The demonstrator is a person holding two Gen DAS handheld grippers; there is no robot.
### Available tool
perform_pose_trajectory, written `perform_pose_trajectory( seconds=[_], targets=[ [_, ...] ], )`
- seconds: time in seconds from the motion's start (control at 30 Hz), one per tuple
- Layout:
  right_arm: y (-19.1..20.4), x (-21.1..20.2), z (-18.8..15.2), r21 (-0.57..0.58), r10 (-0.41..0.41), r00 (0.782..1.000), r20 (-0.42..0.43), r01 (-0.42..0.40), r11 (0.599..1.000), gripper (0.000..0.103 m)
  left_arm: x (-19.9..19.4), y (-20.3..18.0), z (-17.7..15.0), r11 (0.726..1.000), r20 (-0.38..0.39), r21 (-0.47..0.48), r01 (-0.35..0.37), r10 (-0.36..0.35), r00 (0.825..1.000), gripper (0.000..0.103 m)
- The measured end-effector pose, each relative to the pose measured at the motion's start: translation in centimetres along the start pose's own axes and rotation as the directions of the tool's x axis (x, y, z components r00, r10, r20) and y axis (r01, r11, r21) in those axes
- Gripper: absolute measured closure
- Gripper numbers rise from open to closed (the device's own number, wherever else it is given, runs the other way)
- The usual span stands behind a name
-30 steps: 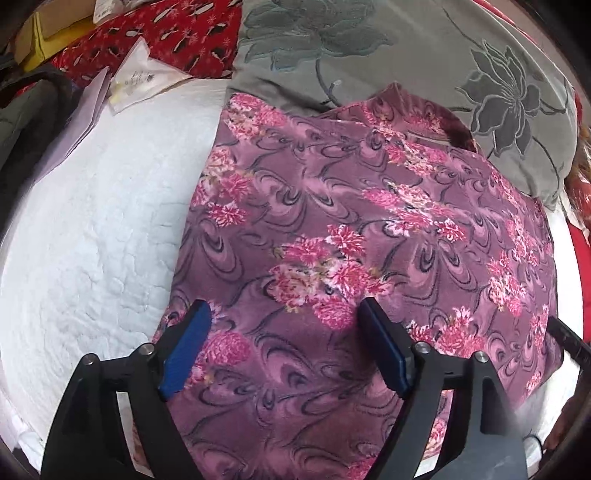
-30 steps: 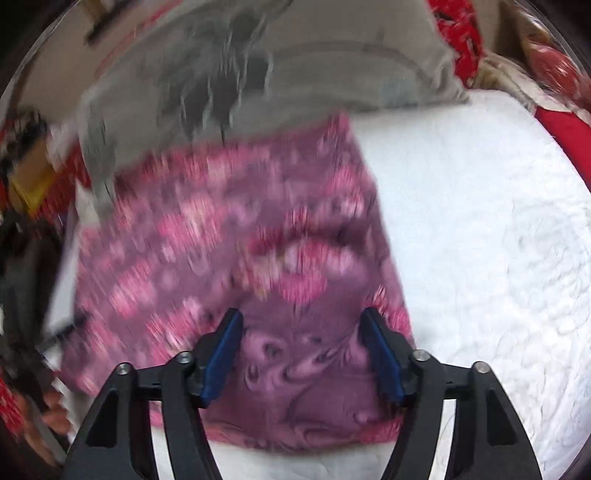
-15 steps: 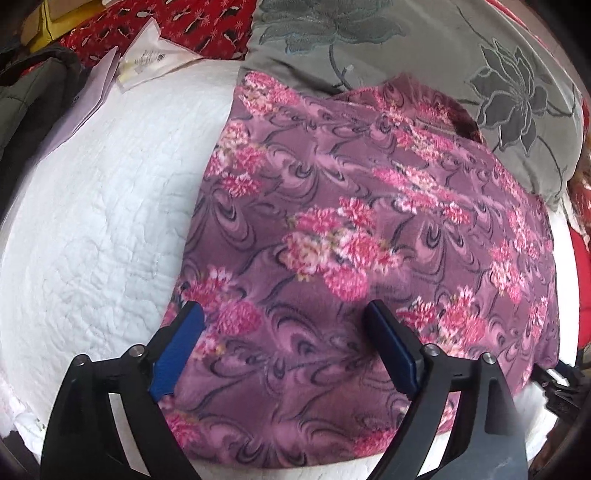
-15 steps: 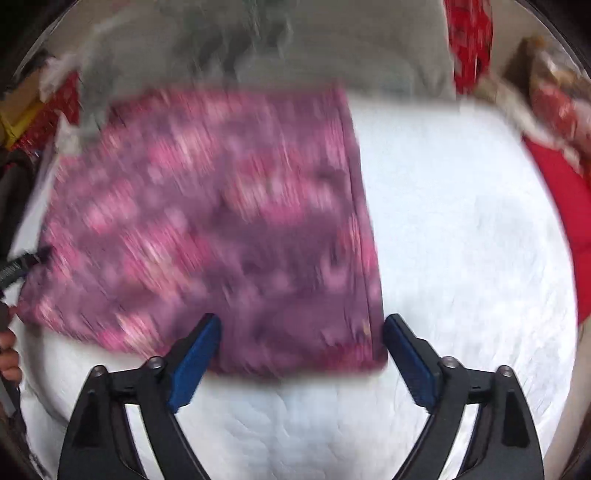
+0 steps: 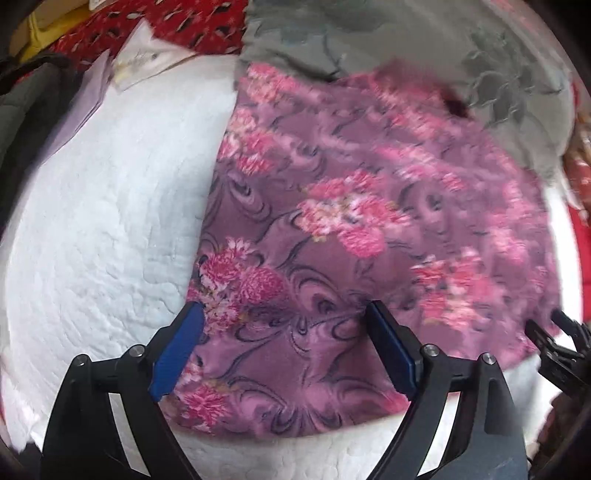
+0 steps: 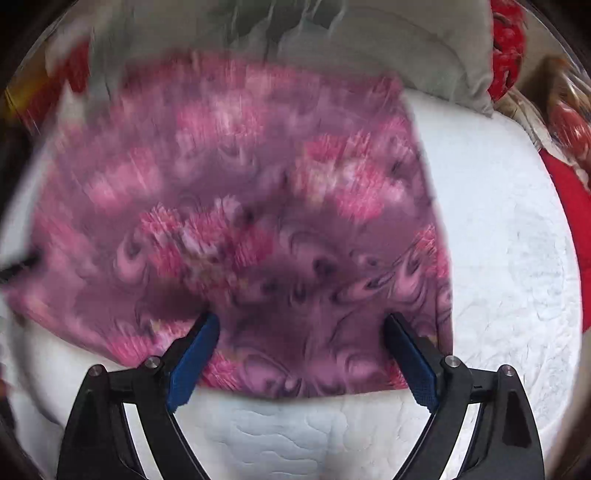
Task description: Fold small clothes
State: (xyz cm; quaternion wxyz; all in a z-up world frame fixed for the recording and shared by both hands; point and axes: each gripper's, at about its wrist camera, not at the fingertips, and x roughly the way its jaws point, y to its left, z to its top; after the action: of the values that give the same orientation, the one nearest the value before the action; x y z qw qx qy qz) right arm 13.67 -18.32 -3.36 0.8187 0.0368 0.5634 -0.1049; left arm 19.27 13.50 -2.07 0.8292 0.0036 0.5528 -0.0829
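A purple garment with a pink floral print (image 5: 369, 229) lies spread flat on a white quilted bed cover (image 5: 103, 236), its far edge overlapping a grey pillow with a dark flower pattern (image 5: 498, 74). In the left wrist view, the left gripper (image 5: 284, 317) hangs over the garment's near left corner with its jaws wide apart; they have just been opening, and the blue pads (image 5: 177, 350) stand above the cloth without pinching it. At the right edge of the same view, part of the right gripper's black frame shows beside the garment's near right corner. In the right wrist view, heavily blurred, the right gripper (image 6: 301, 330) is over the near right part of the garment (image 6: 258, 221), close to its right edge; its jaws, which have likewise just been opening, are spread wide, and no fold is caught between the pads (image 6: 192, 362). Red patterned fabric (image 5: 177, 22) and a pale paper packet (image 5: 144, 59) lie beyond the cover's far left side.
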Motion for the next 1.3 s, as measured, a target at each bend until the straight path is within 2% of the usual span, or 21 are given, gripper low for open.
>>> perform_pose_trajectory(
  seconds=[0.03, 0.07, 0.13, 0.2, 0.27, 0.37, 0.47, 0.53, 0.63, 0.73, 0.77, 0.8, 0.87, 0.9, 1.0, 1.13, 1.2, 1.27, 1.3],
  targets=[
    [0.6, -1.2, -0.1, 0.0, -0.04, 0.997, 0.068, 0.04, 0.999, 0.012, -0.9, 1.0, 0.4, 0.998, 0.024, -0.025, 0.054, -0.053, 0.998, 0.014],
    [1.4, -2.0, 0.0, -0.014, -0.056, 0.992, 0.113, 0.058, 0.998, 0.012, -1.3, 1.7, 0.7, 0.996, 0.036, -0.045, 0.078, -0.077, 0.996, 0.014],
    [4.3, -3.9, 0.0, -0.112, -0.022, 0.98, 0.197, 0.045, 0.993, 0.011, -2.0, 4.3, 2.0, 0.985, 0.046, -0.118, 0.128, -0.123, 0.991, 0.014],
    [7.9, -5.0, -0.5, -0.243, 0.043, 0.972, 0.232, 0.015, 0.97, 0.01, -2.0, 6.9, 3.2, 0.965, 0.041, -0.206, 0.161, -0.156, 0.987, 0.014],
    [12.2, -5.7, -1.4, -0.398, 0.129, 0.962, 0.241, -0.023, 0.917, 0.01, -1.8, 9.3, 4.1, 0.943, 0.037, -0.279, 0.181, -0.178, 0.983, 0.014],
    [18.6, -6.0, -3.2, -0.573, 0.217, 0.941, 0.261, -0.03, 0.819, 0.01, -1.3, 11.3, 5.0, 0.921, 0.023, -0.335, 0.199, -0.203, 0.979, 0.014],
    [23.5, -5.2, -4.3, -0.676, 0.238, 0.934, 0.268, 0.007, 0.737, 0.01, -0.7, 13.2, 5.7, 0.915, 0.008, -0.356, 0.19, -0.2, 0.98, 0.014],
    [25.9, -4.5, -4.8, -0.7, 0.215, 0.928, 0.305, 0.066, 0.711, 0.011, -0.5, 13.7, 6.0, 0.922, -0.001, -0.342, 0.184, -0.196, 0.981, 0.014],
    [28.2, -3.9, -5.1, -0.689, 0.187, 0.9, 0.393, 0.153, 0.708, 0.012, -0.2, 14.1, 6.4, 0.925, -0.02, -0.327, 0.193, -0.212, 0.977, 0.014],
    [29.2, -3.7, -4.9, -0.666, 0.165, 0.864, 0.476, 0.231, 0.709, 0.014, 0.9, 13.9, 7.6, 0.917, -0.054, -0.327, 0.227, -0.258, 0.965, 0.014],
    [29.4, -3.6, -4.7, -0.662, 0.164, 0.854, 0.493, 0.246, 0.708, 0.027, 1.3, 13.8, 8.0, 0.913, -0.06, -0.331, 0.237, -0.271, 0.961, 0.014],
    [29.4, -3.4, -4.4, -0.664, 0.166, 0.852, 0.497, 0.25, 0.705, 0.059, 1.4, 13.7, 8.2, 0.912, -0.063, -0.331, 0.243, -0.278, 0.959, 0.014],
    [29.2, -3.2, -3.6, -0.675, 0.191, 0.86, 0.474, 0.215, 0.705, 0.098, 1.9, 13.2, 8.8, 0.909, -0.071, -0.326, 0.259, -0.296, 0.952, 0.014],
    [28.7, -3.3, -3.2, -0.667, 0.21, 0.854, 0.475, 0.194, 0.719, 0.096, 2.2, 12.7, 9.1, 0.907, -0.072, -0.319, 0.274, -0.311, 0.948, 0.014],
    [27.0, -4.5, -3.1, -0.626, 0.246, 0.815, 0.525, 0.174, 0.76, 0.096, 2.8, 11.0, 9.9, 0.905, -0.074, -0.291, 0.311, -0.345, 0.935, 0.014],
    [26.1, -5.5, -3.3, -0.619, 0.281, 0.786, 0.551, 0.158, 0.769, 0.096, 4.2, 8.0, 10.8, 0.905, -0.094, -0.259, 0.336, -0.37, 0.924, 0.014],
    [26.0, -5.7, -3.3, -0.619, 0.294, 0.784, 0.547, 0.143, 0.772, 0.097, 4.9, 6.6, 11.0, 0.917, -0.12, -0.235, 0.323, -0.357, 0.927, 0.014],
    [25.7, -5.7, -3.0, -0.615, 0.305, 0.781, 0.545, 0.125, 0.779, 0.097, 4.9, 5.3, 11.1, 0.938, -0.11, -0.187, 0.293, -0.316, 0.942, 0.015],
    [25.5, -5.7, -2.9, -0.611, 0.31, 0.781, 0.542, 0.113, 0.783, 0.097, 4.5, 4.4, 11.0, 0.95, -0.09, -0.14, 0.281, -0.294, 0.951, 0.021]
  ],
)
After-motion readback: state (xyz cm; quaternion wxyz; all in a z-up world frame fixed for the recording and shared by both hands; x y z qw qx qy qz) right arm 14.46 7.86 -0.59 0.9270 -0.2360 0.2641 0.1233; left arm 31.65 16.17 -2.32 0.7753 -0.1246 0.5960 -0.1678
